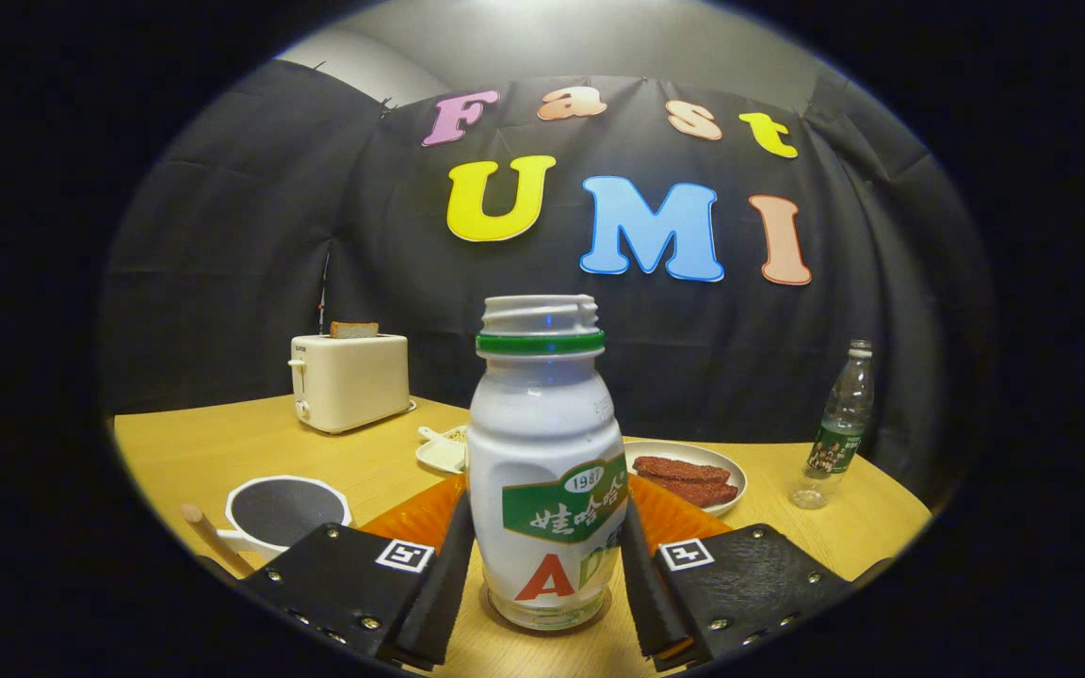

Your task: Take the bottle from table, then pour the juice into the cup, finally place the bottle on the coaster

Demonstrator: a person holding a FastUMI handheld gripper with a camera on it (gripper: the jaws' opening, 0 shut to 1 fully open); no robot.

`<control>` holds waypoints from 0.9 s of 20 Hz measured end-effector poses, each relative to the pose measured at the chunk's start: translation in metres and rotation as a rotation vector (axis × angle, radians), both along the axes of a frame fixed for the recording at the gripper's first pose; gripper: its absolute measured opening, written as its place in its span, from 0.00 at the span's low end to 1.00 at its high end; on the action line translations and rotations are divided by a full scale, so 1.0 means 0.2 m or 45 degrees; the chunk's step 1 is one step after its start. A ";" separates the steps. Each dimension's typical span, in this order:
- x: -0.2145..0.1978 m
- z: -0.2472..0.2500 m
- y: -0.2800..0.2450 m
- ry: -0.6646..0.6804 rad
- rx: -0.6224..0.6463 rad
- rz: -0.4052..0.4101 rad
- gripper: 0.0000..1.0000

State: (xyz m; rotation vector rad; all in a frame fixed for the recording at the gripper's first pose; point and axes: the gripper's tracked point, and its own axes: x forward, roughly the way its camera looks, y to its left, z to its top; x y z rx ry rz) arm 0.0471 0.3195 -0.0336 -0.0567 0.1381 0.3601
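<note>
A white bottle with a green neck ring, a green label and no cap stands upright between my fingers. Its base rests on a thin round disc, seemingly the coaster, of which a narrow rim shows on the wooden table. My gripper is shut on the bottle, one pad against each side of its lower body. A white cup with a dark inside sits on the table just left of my left finger.
An orange mat lies behind the bottle. Beyond it are a small white dish and a white plate of red-brown strips. A cream toaster stands far left, a clear plastic bottle far right. A wooden stick leans by the cup.
</note>
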 end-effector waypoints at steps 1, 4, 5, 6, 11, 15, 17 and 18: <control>0.01 -0.01 0.00 0.010 0.015 0.000 0.72; 0.03 -0.03 0.00 0.029 0.018 -0.002 0.72; 0.03 -0.03 0.01 0.032 0.015 -0.001 0.72; 0.04 -0.05 0.02 0.039 0.010 0.000 0.72; 0.07 -0.07 0.02 0.067 0.021 -0.005 0.72; 0.06 -0.07 0.00 0.064 0.051 -0.008 0.72; 0.07 -0.07 0.01 0.061 0.055 -0.006 0.76; 0.06 -0.08 0.01 0.065 0.048 -0.004 0.76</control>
